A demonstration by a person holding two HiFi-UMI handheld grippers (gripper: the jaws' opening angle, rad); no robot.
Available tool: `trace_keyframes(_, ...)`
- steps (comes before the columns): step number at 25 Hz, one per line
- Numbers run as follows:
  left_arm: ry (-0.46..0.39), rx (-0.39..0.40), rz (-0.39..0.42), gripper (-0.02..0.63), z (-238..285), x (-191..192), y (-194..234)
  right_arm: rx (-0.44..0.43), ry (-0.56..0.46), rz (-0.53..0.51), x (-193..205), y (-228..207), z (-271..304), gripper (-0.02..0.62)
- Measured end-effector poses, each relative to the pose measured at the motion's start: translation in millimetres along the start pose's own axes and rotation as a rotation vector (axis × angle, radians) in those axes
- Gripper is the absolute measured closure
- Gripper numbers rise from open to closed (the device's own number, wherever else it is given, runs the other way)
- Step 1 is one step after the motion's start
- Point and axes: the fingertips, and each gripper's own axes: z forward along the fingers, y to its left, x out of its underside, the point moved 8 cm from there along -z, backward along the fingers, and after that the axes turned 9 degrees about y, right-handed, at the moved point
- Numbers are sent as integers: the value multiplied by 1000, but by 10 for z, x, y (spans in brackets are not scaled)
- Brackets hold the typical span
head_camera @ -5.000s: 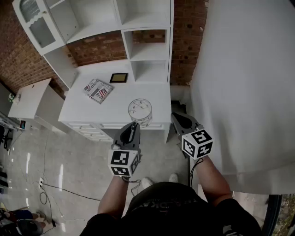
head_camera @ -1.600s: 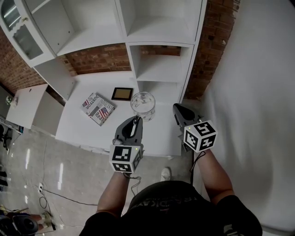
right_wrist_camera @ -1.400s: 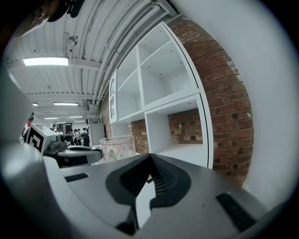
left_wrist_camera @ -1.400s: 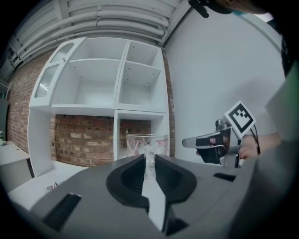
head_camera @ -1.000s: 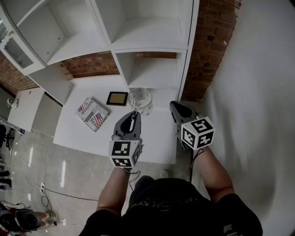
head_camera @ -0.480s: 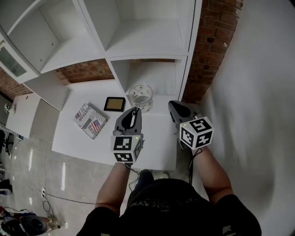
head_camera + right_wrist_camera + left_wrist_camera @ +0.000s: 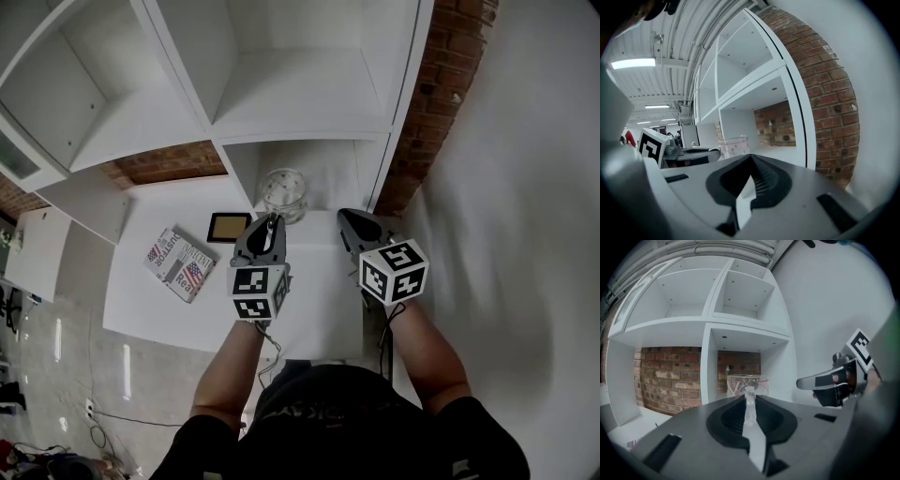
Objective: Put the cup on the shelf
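A clear patterned glass cup (image 7: 283, 192) hangs in front of the lowest compartment (image 7: 314, 167) of the white shelf unit, above the back of the white counter (image 7: 169, 314). My left gripper (image 7: 273, 221) is shut on the cup's near wall. In the left gripper view the cup (image 7: 747, 382) stands upright just past the left gripper (image 7: 749, 400), whose jaws pinch the glass edge. My right gripper (image 7: 349, 221) hovers beside it on the right, shut and empty. In the right gripper view the cup (image 7: 732, 146) sits left of the right gripper (image 7: 751, 180).
A magazine (image 7: 176, 263) and a small dark-framed picture (image 7: 228, 227) lie on the counter to the left. A brick wall (image 7: 442, 89) borders the shelf unit on the right, and a white wall lies further right. Taller compartments (image 7: 291, 89) rise above.
The person has stepped closer to the shelf unit. The left gripper has carried the cup forward, from over the counter's front to the mouth of the lowest compartment. The right gripper moved along beside it.
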Motion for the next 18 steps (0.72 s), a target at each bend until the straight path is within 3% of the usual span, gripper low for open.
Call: trace_keyframes(18, 48, 34, 16, 571, 679, -30, 176, 51, 15, 51, -48, -116, 349, 595)
